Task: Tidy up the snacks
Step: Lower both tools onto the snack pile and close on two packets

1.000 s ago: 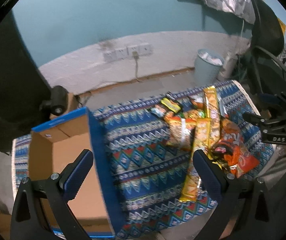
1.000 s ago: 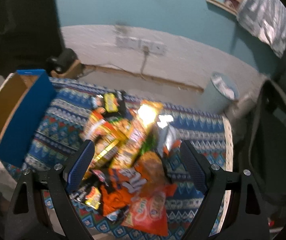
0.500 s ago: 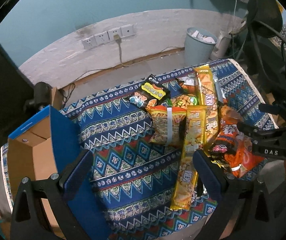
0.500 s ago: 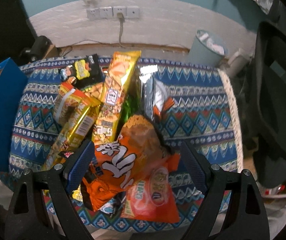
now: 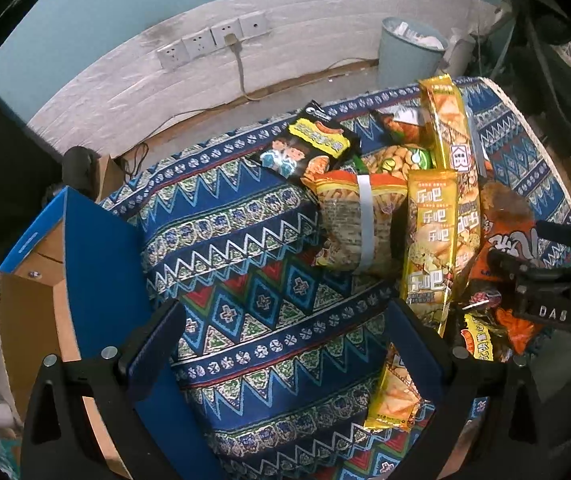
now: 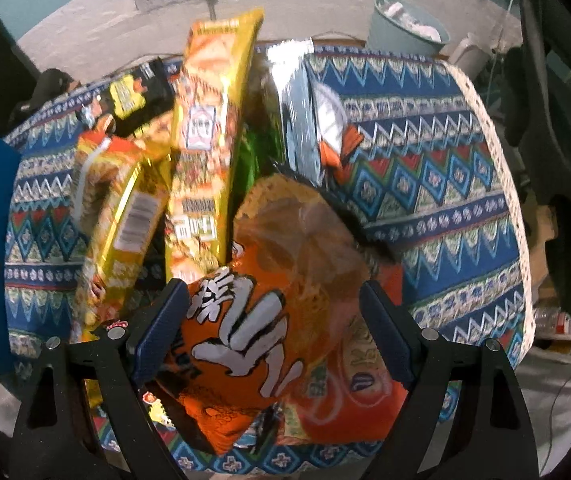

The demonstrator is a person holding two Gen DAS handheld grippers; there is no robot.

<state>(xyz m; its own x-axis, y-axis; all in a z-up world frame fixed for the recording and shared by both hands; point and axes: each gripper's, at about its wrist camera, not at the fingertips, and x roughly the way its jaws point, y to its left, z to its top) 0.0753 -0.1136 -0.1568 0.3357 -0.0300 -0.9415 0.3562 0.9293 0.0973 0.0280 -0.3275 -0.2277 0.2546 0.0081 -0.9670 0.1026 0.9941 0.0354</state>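
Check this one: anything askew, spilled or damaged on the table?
Nothing spilled or visibly torn. The snack packets lie in a loose overlapping heap at one end of the patterned cloth, with a long yellow packet poking over the near edge. The open cardboard box stands apart from them.

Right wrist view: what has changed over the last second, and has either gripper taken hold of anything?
The right gripper has dropped toward the snack pile; the orange bag now sits between its open fingers, not yet clamped. The left gripper has swung rightward from the blue box to over the patterned cloth, open and holding nothing. The snacks, box and cloth lie as before.
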